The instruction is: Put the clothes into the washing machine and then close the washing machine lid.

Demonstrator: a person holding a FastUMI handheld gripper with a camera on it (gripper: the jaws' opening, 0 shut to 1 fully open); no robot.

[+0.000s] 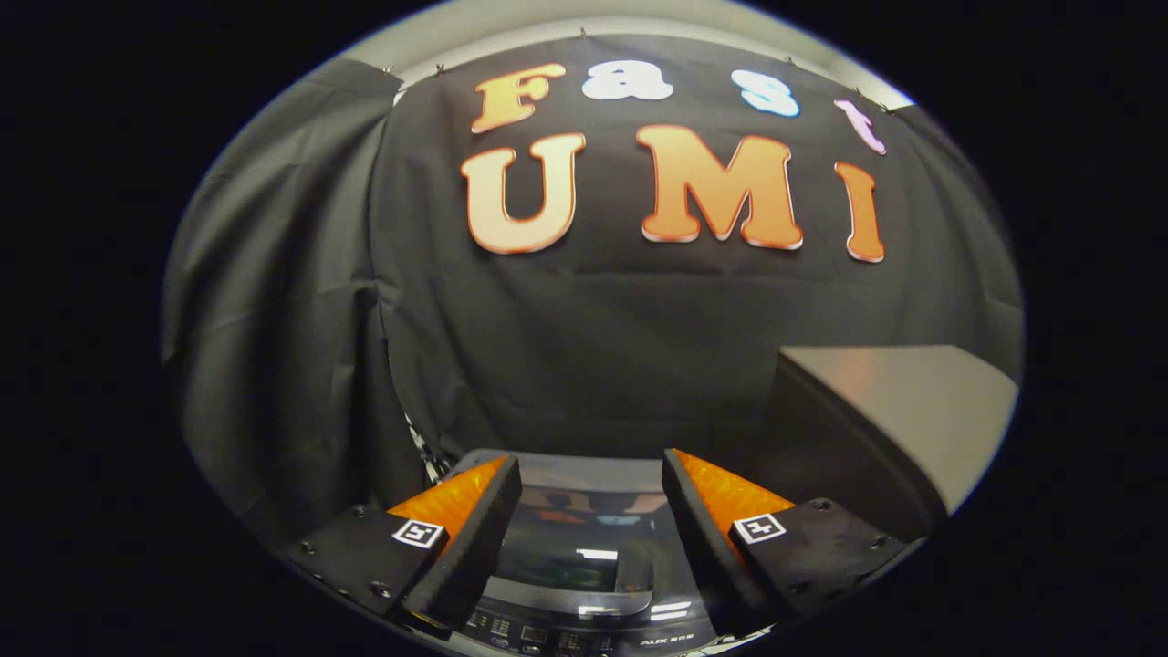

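The washing machine (584, 557) sits below and just ahead of the fingers, its dark glossy lid (584, 534) lying flat and closed over the tub, so what is inside cannot be told; the control panel (547, 630) runs along its near edge. The gripper (591, 497) hangs above that lid with its orange-and-black fingers (465, 529) spread wide apart, holding nothing and touching nothing. A grey box-like surface (899, 401) stands beside the machine's right edge, against the black cloth wall (584, 347).

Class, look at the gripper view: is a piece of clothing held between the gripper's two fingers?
No: the gripper is open, and through the gap between its fingers you see just the glossy dark lid of the washing machine.
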